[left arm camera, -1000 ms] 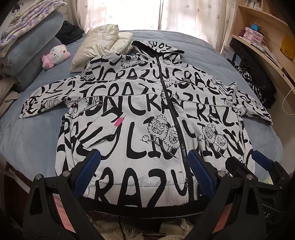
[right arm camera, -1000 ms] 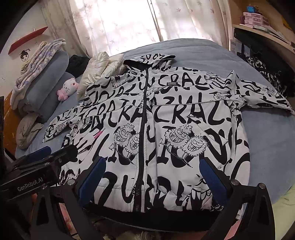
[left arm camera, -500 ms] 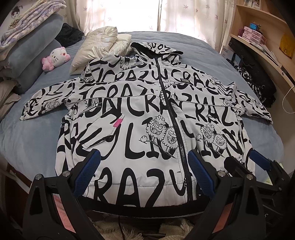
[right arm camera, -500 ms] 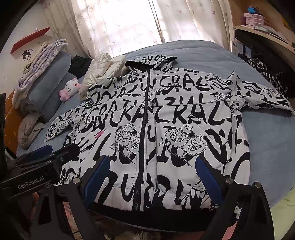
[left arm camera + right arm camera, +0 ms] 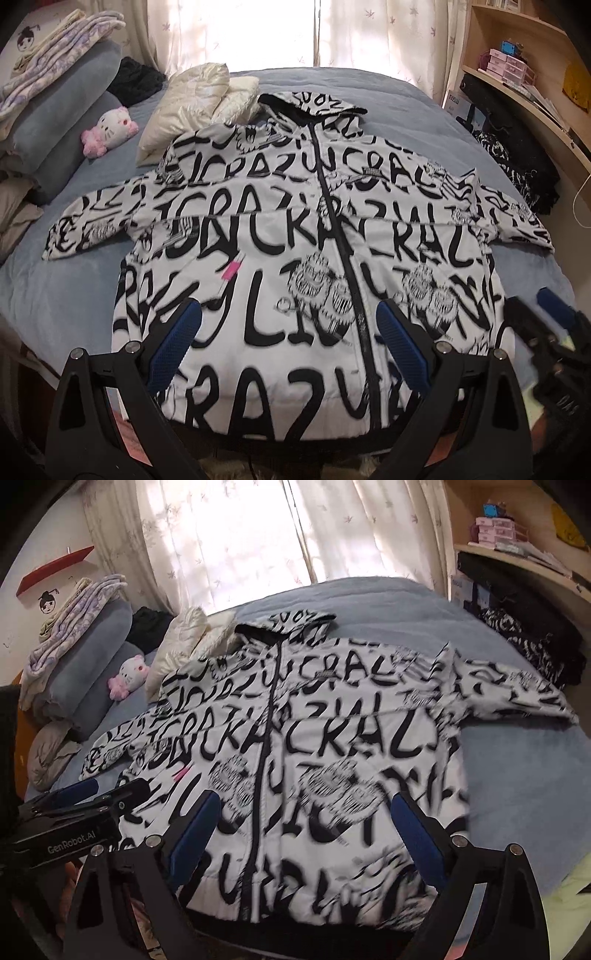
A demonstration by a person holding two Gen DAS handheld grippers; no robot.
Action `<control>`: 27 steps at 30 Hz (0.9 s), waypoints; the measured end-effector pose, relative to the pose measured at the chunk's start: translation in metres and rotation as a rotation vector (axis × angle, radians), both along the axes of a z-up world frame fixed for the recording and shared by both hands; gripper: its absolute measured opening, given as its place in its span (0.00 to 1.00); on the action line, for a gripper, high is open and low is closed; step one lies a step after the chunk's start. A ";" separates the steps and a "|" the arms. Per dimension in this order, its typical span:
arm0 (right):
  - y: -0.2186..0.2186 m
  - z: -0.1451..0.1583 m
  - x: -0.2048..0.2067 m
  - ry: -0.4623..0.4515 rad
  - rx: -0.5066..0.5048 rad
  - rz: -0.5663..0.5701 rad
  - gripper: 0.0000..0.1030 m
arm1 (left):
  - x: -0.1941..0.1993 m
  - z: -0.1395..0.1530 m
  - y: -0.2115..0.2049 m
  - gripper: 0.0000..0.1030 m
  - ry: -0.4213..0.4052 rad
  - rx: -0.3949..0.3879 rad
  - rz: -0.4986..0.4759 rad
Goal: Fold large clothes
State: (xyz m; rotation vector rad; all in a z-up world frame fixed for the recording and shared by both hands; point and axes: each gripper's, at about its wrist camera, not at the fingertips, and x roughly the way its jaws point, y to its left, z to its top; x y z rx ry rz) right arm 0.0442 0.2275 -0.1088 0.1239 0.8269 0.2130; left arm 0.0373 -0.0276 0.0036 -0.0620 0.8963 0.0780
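Lying flat on bed (image 5: 55,295), zipped jacket (image 5: 280,258), both jaws wide, empty

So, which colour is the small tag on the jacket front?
Bright pink tag on the jacket; clearest in the left wrist view.

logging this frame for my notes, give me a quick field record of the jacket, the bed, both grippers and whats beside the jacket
garment: jacket, black and white lettering, spread flat, front up, zipped
sleeves: both spread out sideways
hood: at far end
surface: blue bed
left gripper: open, holds nothing
right gripper: open, holds nothing
nearby: cream pillows, pink plush toy
fold status: not started
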 end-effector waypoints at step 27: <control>-0.419 0.186 0.193 -0.210 -0.028 -0.506 0.92 | 0.242 0.168 -0.206 0.92 -0.322 0.002 -0.194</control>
